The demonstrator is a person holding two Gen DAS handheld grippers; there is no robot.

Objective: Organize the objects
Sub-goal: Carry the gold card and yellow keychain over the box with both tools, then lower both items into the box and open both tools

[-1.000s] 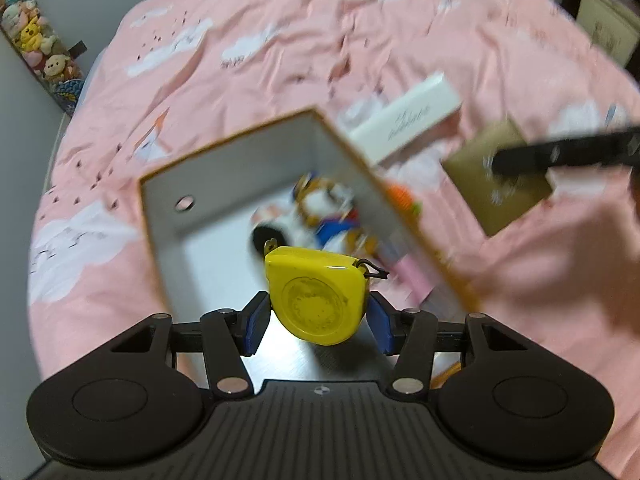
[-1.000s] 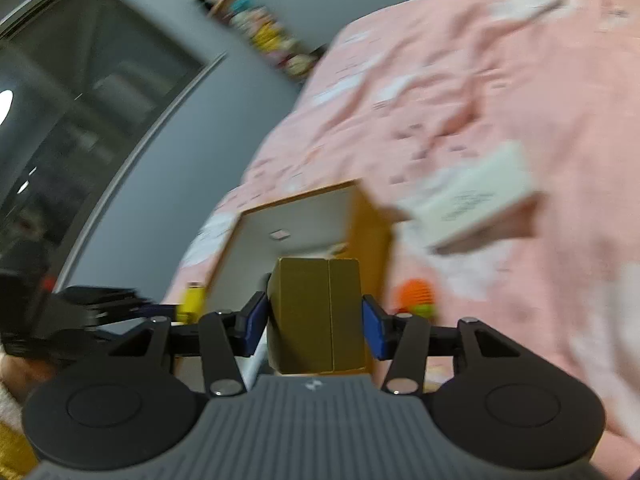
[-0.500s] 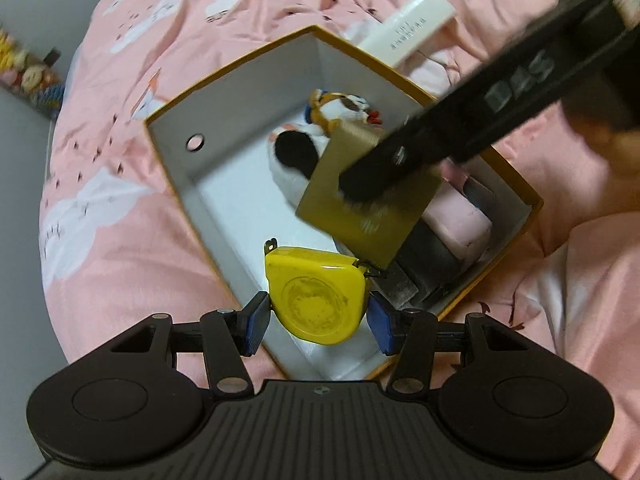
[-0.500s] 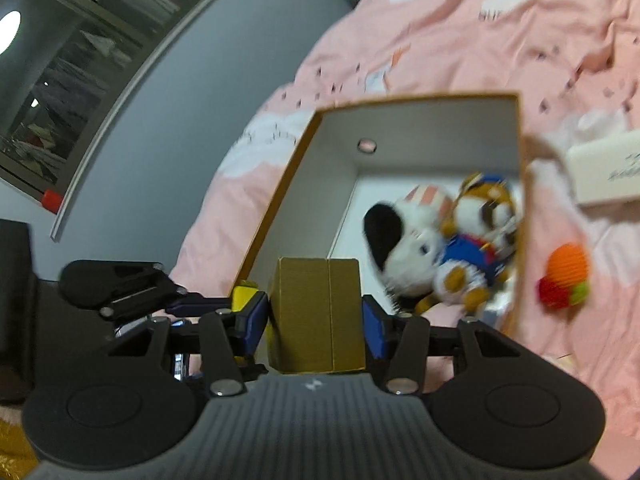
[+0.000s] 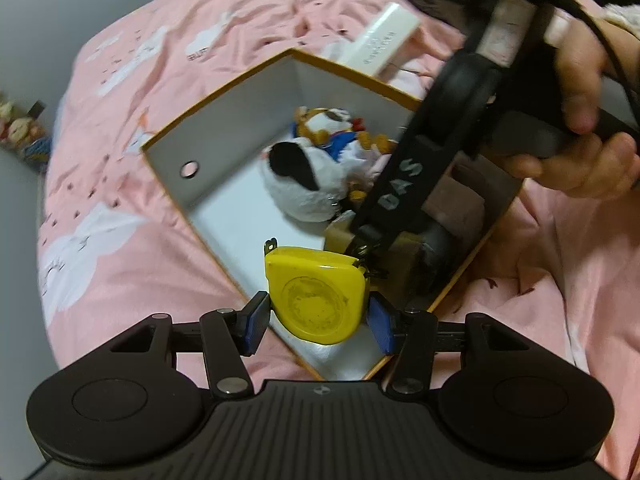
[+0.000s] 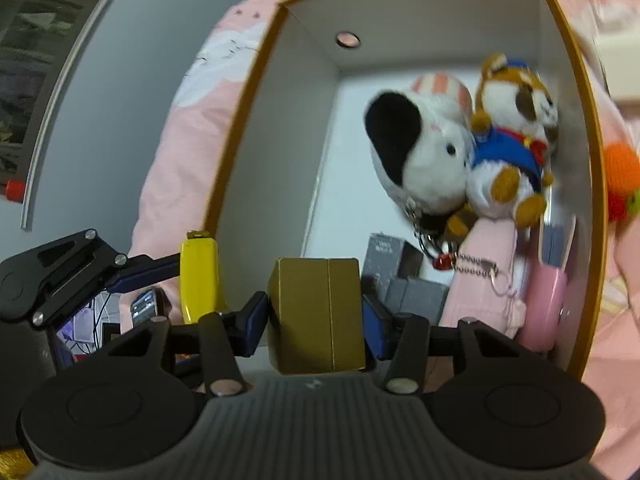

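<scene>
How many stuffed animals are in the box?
2: a white dog with a black ear, and beside it, against the box wall, a brown-and-white one in blue. More may hide underneath.

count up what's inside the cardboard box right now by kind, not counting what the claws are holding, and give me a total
Stuffed toys: 2, a white dog and a brown one in blue
Grey boxes: 1
Pink pouches: 1
Round pink items at the box wall: 1
Total: 5 that I can see
</scene>
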